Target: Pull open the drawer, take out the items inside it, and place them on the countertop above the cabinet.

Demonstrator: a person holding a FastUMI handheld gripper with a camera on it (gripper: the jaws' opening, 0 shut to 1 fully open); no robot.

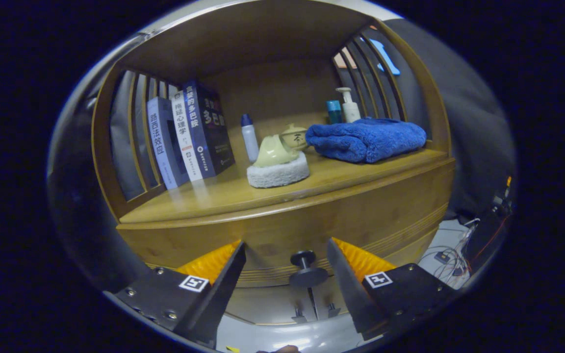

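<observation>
wooden cabinet (282,230) with slatted sides stands in the booth, and its countertop surface (223,193) carries a row of things. at the far left, three books (189,132) stand upright, leaning a little against the left slats. just to their right, a small white bottle with a blue cap (249,138) stands alone. next comes a round white pad (277,174) near the front edge, with a pale green piece (275,151) resting on top of it, and a small lidded ceramic jar (295,137) touching it from behind. further right, a folded blue towel (367,139) lies on the surface, reaching to the right slats. behind the towel, in the back corner, a teal bottle (333,112) and a white pump bottle (348,105) stand side by side.

below the surface, the drawer (312,220) front is closed, flush with the cabinet face. its dark round knob (307,269) sticks out on a short stem, low on the front.

the fingers (285,264) are spread open, holding nothing. the knob sits between them, closer to the right one, and touches neither. to the right of the cabinet, some cables (451,255) lie on the pale floor.
</observation>
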